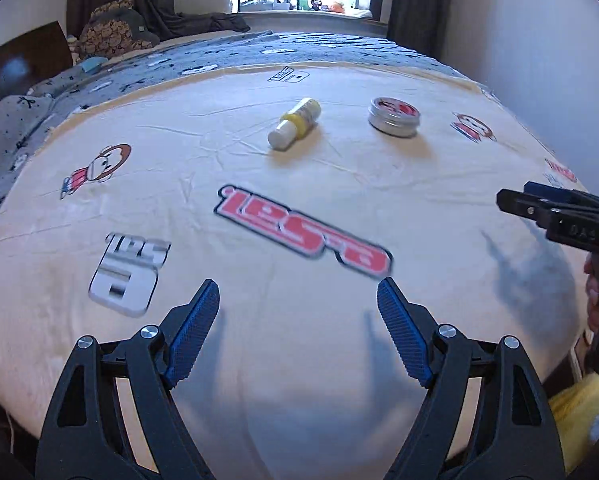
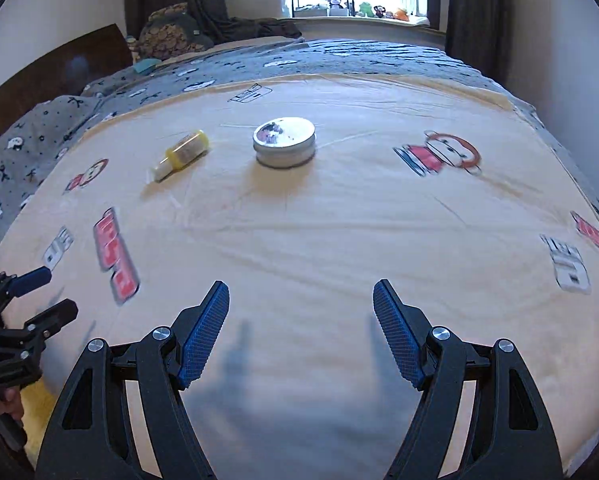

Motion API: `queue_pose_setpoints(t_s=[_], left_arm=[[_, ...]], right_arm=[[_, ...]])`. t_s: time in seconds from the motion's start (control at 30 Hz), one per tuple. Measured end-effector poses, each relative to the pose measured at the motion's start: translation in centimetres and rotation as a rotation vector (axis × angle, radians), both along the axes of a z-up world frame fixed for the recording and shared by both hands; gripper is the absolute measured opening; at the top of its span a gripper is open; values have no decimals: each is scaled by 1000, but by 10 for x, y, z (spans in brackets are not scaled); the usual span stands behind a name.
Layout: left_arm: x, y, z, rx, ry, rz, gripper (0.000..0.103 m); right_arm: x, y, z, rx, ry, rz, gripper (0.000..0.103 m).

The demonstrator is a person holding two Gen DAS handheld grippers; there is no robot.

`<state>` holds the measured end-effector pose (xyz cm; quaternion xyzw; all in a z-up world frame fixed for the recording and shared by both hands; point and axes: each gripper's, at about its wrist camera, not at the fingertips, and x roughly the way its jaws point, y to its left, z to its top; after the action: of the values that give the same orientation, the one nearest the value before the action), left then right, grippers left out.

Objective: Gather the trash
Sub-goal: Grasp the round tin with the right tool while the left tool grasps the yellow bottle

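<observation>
Items: yellow bottle (image 1: 294, 123) lying on its side, round tin (image 2: 284, 142) just beside it, both on cream blanket (image 2: 339, 232). Left gripper (image 1: 298, 300) and right gripper (image 2: 301, 300) spread wide, empty, well short. Advice: straddle bottle across its narrow width before closing.

open left hand-held gripper (image 1: 298, 300) over cream blanket (image 1: 259, 184); yellow bottle (image 1: 295, 122) beside tin (image 1: 394, 116).

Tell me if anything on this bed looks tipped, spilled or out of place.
The yellow bottle lies tipped on its side on the cream sheet, left of the round tin, which sits flat with its lid on. Both look stray on a bed. No spill visible.
</observation>
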<state>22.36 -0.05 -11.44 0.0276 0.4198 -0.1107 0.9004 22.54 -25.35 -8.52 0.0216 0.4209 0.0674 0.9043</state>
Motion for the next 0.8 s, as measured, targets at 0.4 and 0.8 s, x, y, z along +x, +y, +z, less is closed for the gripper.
queue_pose_setpoints(t_s=[0.4, 0.8], left_arm=[[108, -6, -14, -19, 15, -7, 86], [166, -28, -24, 34, 32, -8, 86]], right_arm=[[135, 40, -22, 17, 34, -56, 93], [175, 39, -35, -23, 53, -110, 71]])
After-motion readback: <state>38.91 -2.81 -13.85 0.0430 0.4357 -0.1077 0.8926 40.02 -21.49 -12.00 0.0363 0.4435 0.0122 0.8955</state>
